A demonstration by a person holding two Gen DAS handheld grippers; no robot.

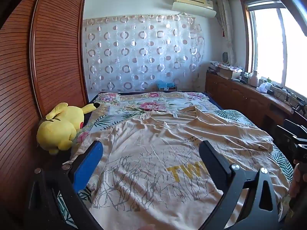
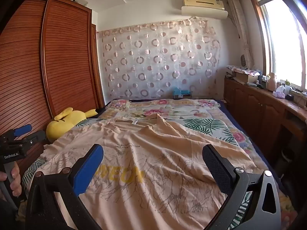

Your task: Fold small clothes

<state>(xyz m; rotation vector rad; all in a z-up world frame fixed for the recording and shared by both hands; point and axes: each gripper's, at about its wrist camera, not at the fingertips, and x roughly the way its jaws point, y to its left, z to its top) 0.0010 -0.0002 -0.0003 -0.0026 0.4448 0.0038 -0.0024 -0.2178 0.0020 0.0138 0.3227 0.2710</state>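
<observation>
Creased matt cloth T-shirt (image 1: 153, 153)

Beige T-shirt (image 1: 163, 153) spread flat on bed, wrinkled, yellow lettering, grey branch print up.

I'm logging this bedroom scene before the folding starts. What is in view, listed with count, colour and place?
T-shirt: one, beige with grey branch print and yellow letters, spread on the bed, wrinkled, unfolded.
Bedspread: one, floral and leaf print, under the shirt.
Plush toy: one, yellow, at the bed's left edge by the wardrobe.
Wardrobe: one, brown slatted doors, left.
Curtain: one, sheer with circles, far wall.
Air conditioner: one, cream, high on the far wall.
Cabinet: one, brown, cluttered top, under the window.
Left gripper: blue and black fingers, open above the shirt.
Right gripper: same, open.
</observation>
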